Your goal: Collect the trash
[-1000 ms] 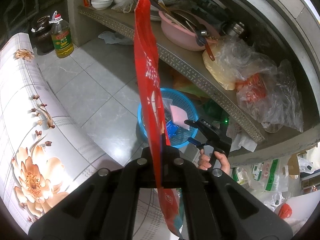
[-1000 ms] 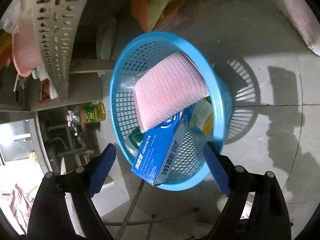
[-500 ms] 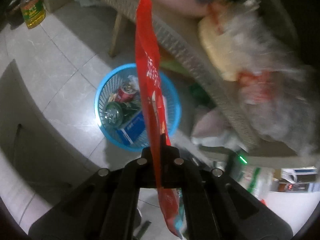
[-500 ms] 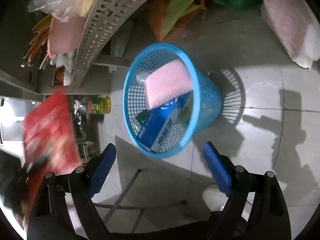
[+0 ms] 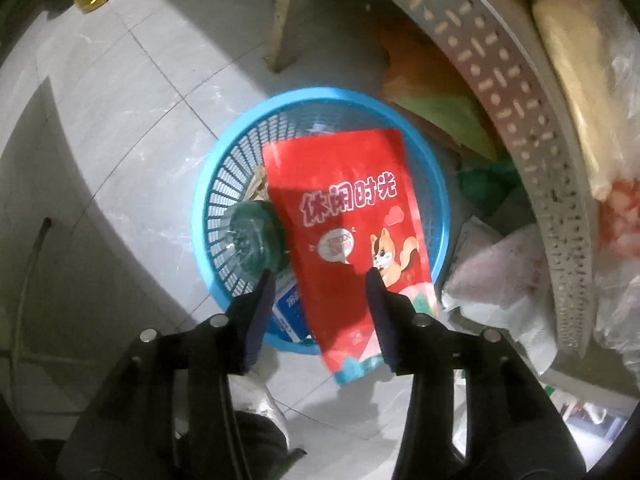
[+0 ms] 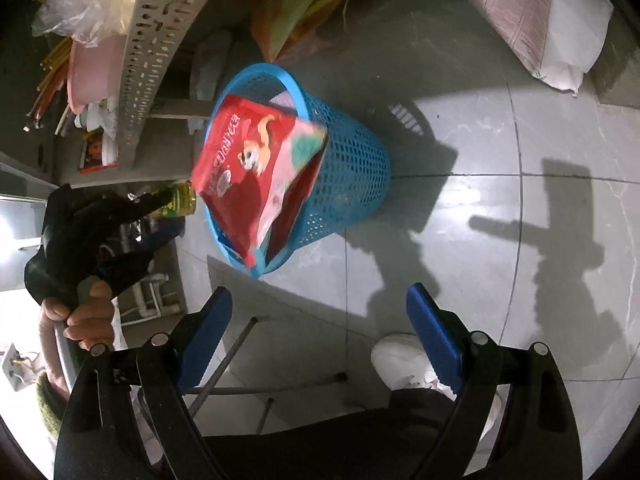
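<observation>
Lying free below the just-opened left gripper (image 5: 318, 280), the red snack bag (image 5: 344, 224) ran lengthwise toward 12 o'clock over the blue basket (image 5: 208, 184) (right gripper (image 6: 318, 308) gaped empty, farther off).

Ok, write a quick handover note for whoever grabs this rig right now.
Left claw: open, its jaws have just been opening; the red squirrel-print snack bag is loose over the blue plastic mesh basket, one end past the rim.
Right claw: open, empty, away from the basket.
Done: bag released at the basket.
Left: check that it settles inside, then look for more trash.
</observation>
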